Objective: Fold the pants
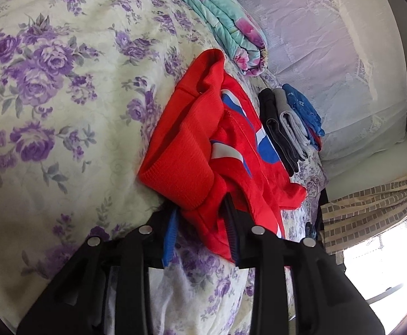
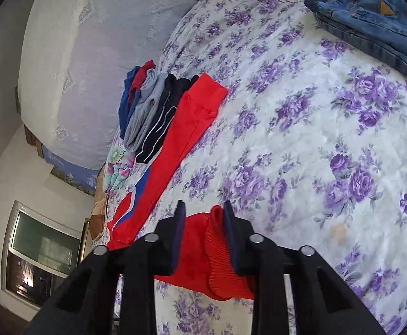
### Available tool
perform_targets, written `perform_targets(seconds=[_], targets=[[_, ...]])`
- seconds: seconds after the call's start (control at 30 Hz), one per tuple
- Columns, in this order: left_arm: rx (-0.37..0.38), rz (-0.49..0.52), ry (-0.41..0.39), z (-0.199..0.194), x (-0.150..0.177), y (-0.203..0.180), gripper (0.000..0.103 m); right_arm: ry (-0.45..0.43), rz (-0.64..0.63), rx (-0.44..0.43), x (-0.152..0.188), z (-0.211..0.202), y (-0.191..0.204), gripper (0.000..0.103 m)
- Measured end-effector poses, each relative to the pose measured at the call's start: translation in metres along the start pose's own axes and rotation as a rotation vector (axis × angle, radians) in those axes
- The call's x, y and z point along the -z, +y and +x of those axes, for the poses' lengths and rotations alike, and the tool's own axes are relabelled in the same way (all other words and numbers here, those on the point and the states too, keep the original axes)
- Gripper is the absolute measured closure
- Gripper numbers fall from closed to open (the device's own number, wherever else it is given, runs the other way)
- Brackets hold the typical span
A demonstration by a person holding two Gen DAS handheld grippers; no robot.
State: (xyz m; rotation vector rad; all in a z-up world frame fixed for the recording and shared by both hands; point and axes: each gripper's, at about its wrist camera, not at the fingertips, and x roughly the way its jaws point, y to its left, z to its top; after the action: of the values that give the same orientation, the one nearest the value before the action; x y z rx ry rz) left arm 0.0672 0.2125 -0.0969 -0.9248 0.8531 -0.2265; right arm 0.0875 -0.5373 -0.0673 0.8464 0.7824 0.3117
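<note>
The red pants (image 1: 203, 145) with blue and white stripes lie bunched on a purple-flowered bedspread (image 1: 50, 97). In the left wrist view, my left gripper (image 1: 200, 217) has its jaws wide apart around the ribbed red waistband, which lies between the blue-padded fingers (image 1: 170, 237). In the right wrist view, one red leg (image 2: 181, 139) stretches away to its cuff. My right gripper (image 2: 203, 215) stands with jaws apart around a ribbed red fold (image 2: 217, 251) of the pants.
A row of folded dark, grey and blue clothes (image 2: 150, 106) lies beside the pants, also in the left wrist view (image 1: 290, 122). A folded floral quilt (image 1: 225, 28) and pillow (image 1: 343, 69) lie beyond. Jeans (image 2: 371, 14) sit far right.
</note>
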Motion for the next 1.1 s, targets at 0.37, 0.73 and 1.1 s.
perform_targets(seconds=[0.37,0.73,1.1], targets=[[0.011,-0.011,-0.003,0.0,0.0,0.001,0.072,0.015,-0.014,0.036,0.01,-0.02,-0.01,0.081],[-0.003,-0.03,-0.001,0.003,-0.003,0.001,0.07,-0.032,-0.154,0.088,-0.029,-0.003,0.026,0.096],[0.013,-0.003,-0.023,0.001,0.002,0.004,0.07,-0.161,-0.352,0.011,0.024,-0.111,0.045,0.099]])
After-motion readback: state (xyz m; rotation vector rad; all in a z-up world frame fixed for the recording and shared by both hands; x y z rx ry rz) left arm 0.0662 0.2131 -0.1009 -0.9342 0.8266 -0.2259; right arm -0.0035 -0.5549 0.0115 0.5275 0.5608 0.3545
